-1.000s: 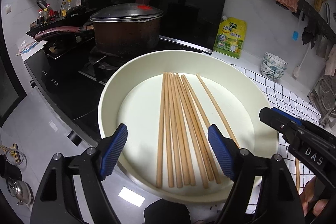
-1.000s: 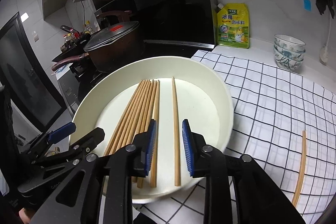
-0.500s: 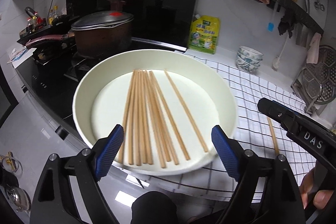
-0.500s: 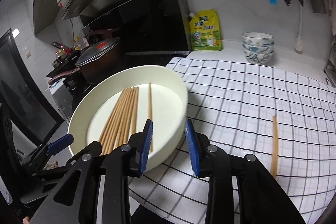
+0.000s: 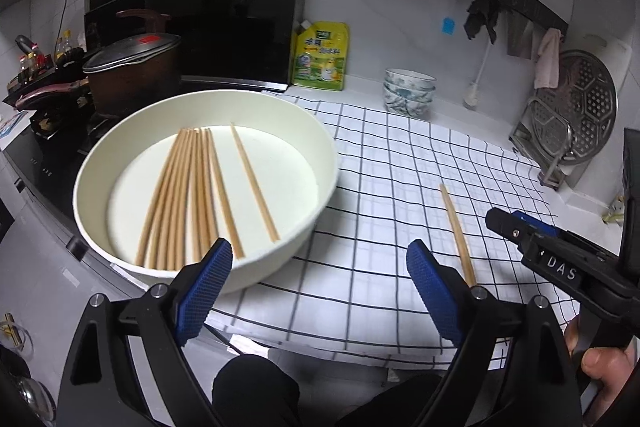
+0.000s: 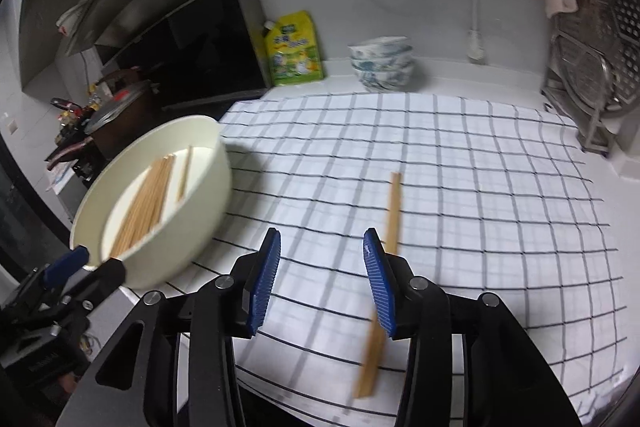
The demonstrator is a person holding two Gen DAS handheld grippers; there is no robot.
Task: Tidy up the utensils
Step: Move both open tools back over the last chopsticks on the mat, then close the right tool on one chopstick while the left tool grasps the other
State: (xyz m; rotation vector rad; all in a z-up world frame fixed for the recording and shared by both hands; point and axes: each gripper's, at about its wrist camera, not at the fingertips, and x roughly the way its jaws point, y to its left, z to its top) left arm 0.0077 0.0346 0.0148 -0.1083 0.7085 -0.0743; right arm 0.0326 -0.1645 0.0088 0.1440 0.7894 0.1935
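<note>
A: Right gripper (image 6: pixel 320 291), nearest: blue pads spread apart, nothing between them. It hangs over the checked cloth (image 6: pixel 480 195).

B: And the loose chopstick (image 6: pixel 390 211)?

A: Lying on the cloth, running away from the camera. Its middle passes behind the right-hand pad of that gripper; its near end shows below the pad. Contact with the pad: cannot tell, the view is blurred.

B: Left gripper (image 5: pixel 320 279)?

A: Spread wide, empty. Its left pad sits in front of the near rim of the white bowl (image 5: pixel 320 147); its right pad is just beside the near end of the same loose chopstick, seen from that side.

B: The rest of the chopsticks?

A: A bunch of chopsticks (image 5: pixel 184 195) lies flat in the bowl, fanned side by side, with one chopstick (image 5: pixel 254 183) a little apart on the right. The bowl stands at the left edge of the cloth, beside the stove.

B: Farther back?

A: A lidded pot (image 5: pixel 128 67) on the stove. Against the wall, a yellow pouch (image 5: pixel 320 57) and stacked small bowls (image 5: pixel 408 91). A metal rack (image 5: pixel 576 123) at far right.
</note>
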